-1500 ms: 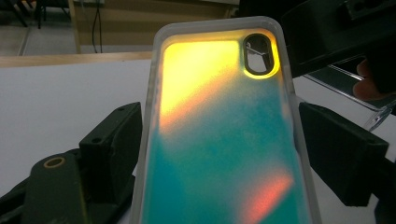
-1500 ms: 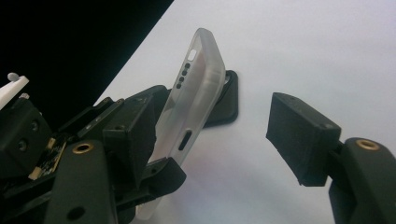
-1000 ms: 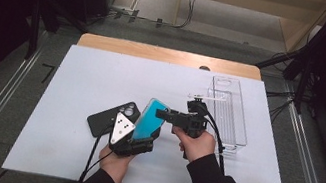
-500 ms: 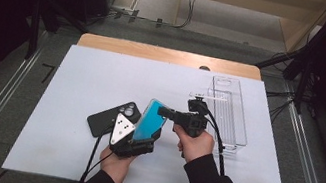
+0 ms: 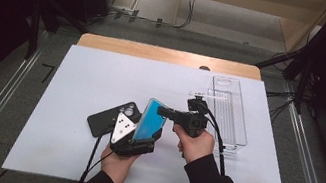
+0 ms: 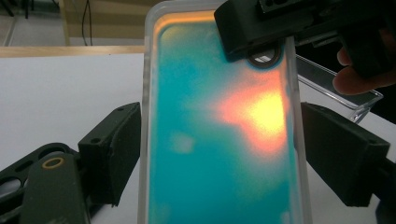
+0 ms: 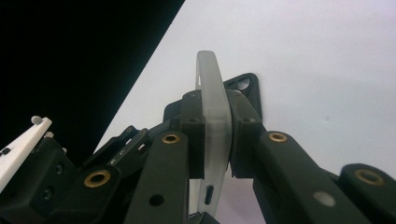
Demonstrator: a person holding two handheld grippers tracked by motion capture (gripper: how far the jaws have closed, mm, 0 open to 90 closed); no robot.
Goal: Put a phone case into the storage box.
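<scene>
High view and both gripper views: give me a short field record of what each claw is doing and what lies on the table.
held item: teal phone case, tilted up off the table
left claw: pads at the case's long sides
right claw: has just been closing, now clamped on the case's edge
on table: black phone, face down
also on table: clear tray, right side

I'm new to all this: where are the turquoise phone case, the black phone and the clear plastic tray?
turquoise phone case [image 5: 150, 119], high view, its face.
black phone [image 5: 104, 120], high view, its back.
clear plastic tray [image 5: 233, 115], high view, its floor.
</scene>
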